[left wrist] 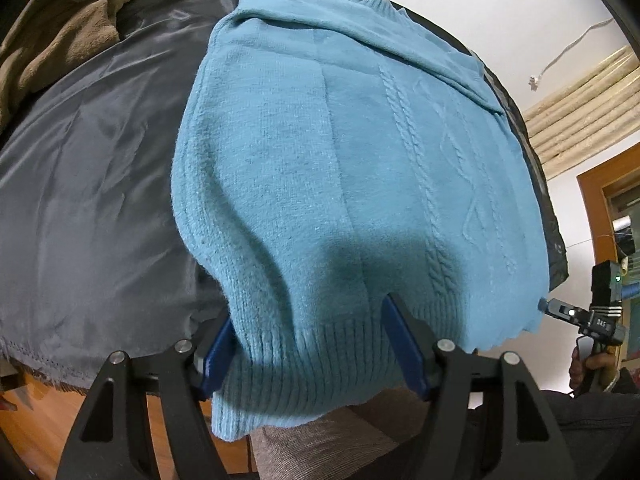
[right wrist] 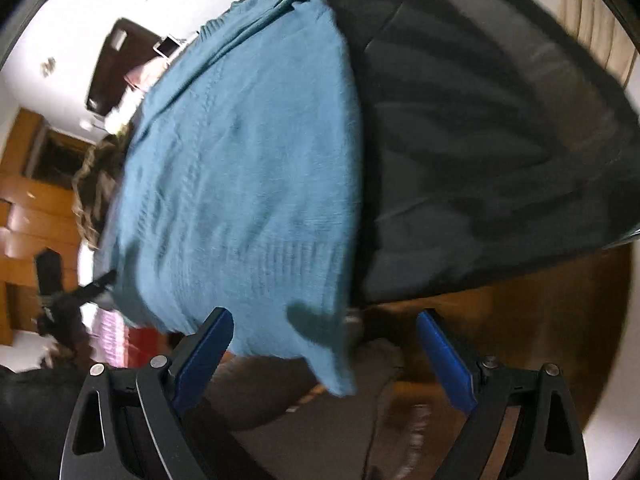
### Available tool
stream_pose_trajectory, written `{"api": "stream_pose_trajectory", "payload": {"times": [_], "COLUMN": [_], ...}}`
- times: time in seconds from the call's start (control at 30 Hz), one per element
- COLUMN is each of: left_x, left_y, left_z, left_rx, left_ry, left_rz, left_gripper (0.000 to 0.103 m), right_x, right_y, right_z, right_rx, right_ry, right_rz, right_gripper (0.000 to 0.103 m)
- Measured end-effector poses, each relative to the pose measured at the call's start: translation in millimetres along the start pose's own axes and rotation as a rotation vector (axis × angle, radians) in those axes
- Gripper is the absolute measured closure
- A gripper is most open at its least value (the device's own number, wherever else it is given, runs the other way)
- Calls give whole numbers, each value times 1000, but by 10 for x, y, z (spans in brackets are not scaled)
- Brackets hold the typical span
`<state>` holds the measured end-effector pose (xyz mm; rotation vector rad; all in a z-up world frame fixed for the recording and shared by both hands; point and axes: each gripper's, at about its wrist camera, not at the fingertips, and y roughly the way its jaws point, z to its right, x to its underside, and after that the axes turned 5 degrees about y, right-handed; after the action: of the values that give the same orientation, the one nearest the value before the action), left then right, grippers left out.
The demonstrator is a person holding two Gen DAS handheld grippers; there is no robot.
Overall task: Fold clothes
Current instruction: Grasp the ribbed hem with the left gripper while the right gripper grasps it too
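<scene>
Our left gripper (left wrist: 316, 344) is wide open, with the ribbed bottom edge of the blue sweater (left wrist: 340, 168) lying between its two blue fingers (left wrist: 404, 344), which do not pinch it. Our right gripper (right wrist: 326, 354) is wide open too. A loose corner of the sweater hangs down between its fingers, and nothing is held.

We see the sweater spread on a dark grey cloth (left wrist: 92, 184) that covers the table, with its bottom edge drooping over the near side.

Only the left view shows a brown fuzzy garment (left wrist: 68, 28) bunched up far beyond the sweater, on the dark cloth. It also shows our right hand (left wrist: 588, 364) holding the other gripper, just past the sweater's right corner. Only the right view shows brown wooden furniture (right wrist: 24, 200) far off past the sweater's left side. That view is blurry.

We see a soft, fuzzy knit. A twisted rope pattern and diamond shapes run up one side. One sleeve is folded across the top.
</scene>
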<state>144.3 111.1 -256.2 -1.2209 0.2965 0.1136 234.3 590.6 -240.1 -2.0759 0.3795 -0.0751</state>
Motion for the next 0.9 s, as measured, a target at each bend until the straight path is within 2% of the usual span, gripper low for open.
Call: {"api": "stream_pose_trajectory", "payload": {"times": [0.03,0.07,0.1,0.2,0.23,0.27,0.37,0.5,0.73,0.9], "left_x": [-27,-32,-29,-23,-21,-22,-33,-44,-53,-48], "left_y": [31,44,48,61,61,65,78,82,93,89], "left_z": [15,23,31,53,51,47,35,10,17,12], "left_rx": [-1,-5,-9,-17,-17,-15,-7,11,16,12], "left_ry": [-1,-1,0,5,3,-1,-17,-41,-54,-56], "left_rz": [0,-1,-2,-5,-4,-5,-9,-7,-6,-4], "left_gripper": [29,29,29,29,29,29,29,29,28,28], "right_x": [-9,-10,-5,12,18,24,36,-41,-160,-286], "right_y": [46,77,92,139,154,170,124,42,155,295], "right_z": [-30,-71,-121,-272,-322,-372,-534,-729,-682,-693], "right_rx": [-7,-8,-4,7,11,15,19,-18,-65,-78], "right_ry": [-5,-18,-38,-100,-121,-142,-201,-240,-181,-142], "right_rz": [-8,-19,-32,-71,-84,-97,-110,-82,-82,-87], "right_gripper": [11,28,40,59,74,78,83,84,82,75]}}
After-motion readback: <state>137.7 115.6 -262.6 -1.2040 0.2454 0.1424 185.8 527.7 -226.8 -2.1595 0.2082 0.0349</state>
